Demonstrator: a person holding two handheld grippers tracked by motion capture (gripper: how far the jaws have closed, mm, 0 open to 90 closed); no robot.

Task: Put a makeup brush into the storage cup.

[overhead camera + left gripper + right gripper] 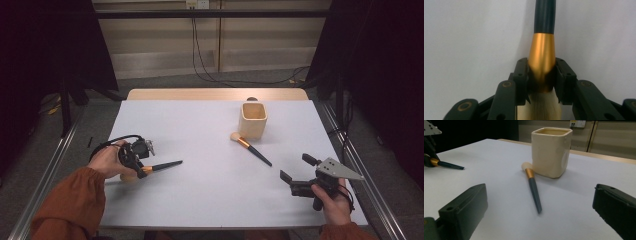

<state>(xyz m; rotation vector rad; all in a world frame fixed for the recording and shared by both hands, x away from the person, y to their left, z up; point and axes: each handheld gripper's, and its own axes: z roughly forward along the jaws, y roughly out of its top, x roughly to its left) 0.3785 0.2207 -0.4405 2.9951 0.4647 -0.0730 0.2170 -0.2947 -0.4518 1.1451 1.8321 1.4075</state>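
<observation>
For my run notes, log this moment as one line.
left gripper: shut on brush ferrule | right gripper: open, idle | second brush: beside cup

We see no words, numbers, labels or signs that we can read on anything here.

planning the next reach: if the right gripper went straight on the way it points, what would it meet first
Probably the second brush lying between its open jaws' line and the cream cup; the right gripper would likely reach the handle tip first, though depth is unclear.
</observation>
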